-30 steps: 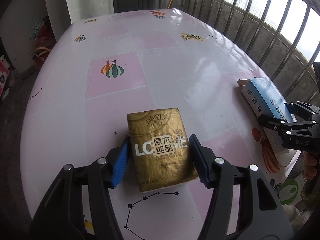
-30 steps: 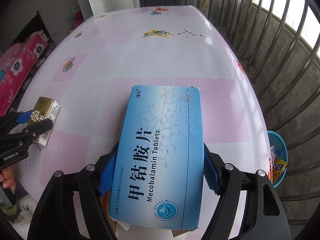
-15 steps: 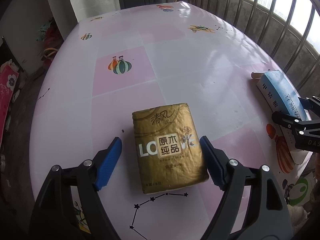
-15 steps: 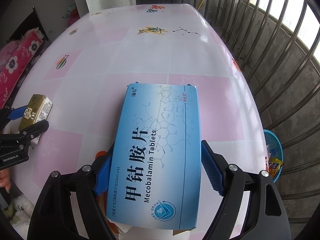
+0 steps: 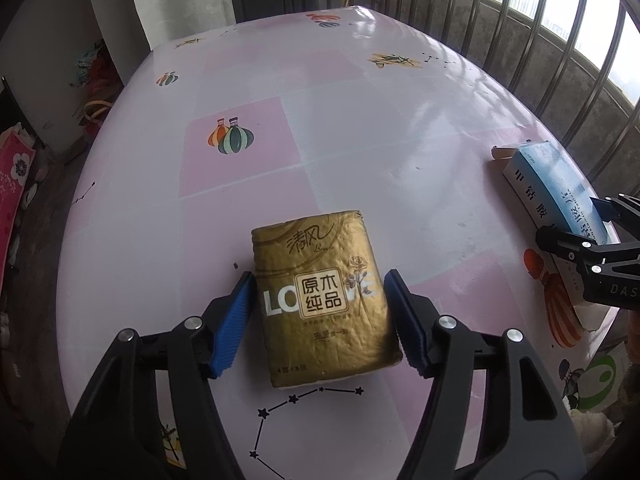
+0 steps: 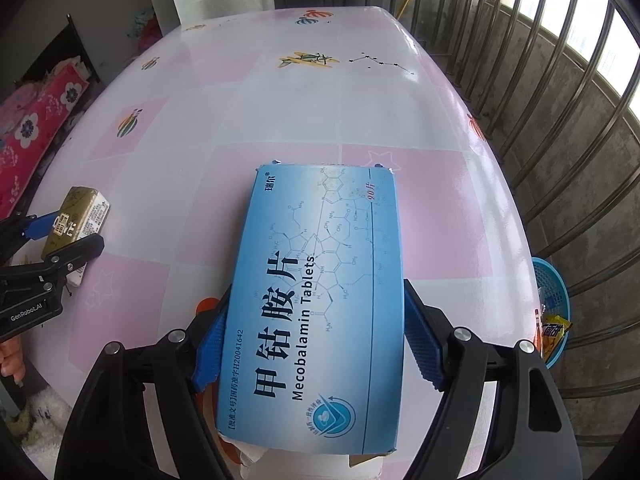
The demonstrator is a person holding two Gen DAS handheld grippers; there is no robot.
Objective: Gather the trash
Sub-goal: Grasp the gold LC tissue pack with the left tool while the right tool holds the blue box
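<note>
Two items on the table (image 5: 360, 128), each straddled by my jaws: gold tissue pack (image 5: 324, 300) near the front edge, left gripper (image 5: 320, 320) closing, pads not yet touching; blue tablet box (image 6: 320, 300) overhanging the front edge, long axis along my right gripper (image 6: 316, 344), closing, contact unclear.

Left tongs (image 5: 320, 320): angled steeply down toward the worktop (image 5: 360, 120), black arms splayed, blue pads (image 5: 234, 320) either side of the gold tissue pack (image 5: 324, 300). Jaws closing; thin gaps visible on both sides, pads not pressing.

Right tongs (image 6: 312, 344): same steep downward pitch, blue pads (image 6: 424, 354) flanking the blue tablet box (image 6: 320, 304). Jaws closing too; left pad sits partly under the box edge, right pad just beside it, contact unclear.

From the right wrist view, fingers of a hand (image 6: 10, 356) show at the left edge behind the left tongs' body.
</note>
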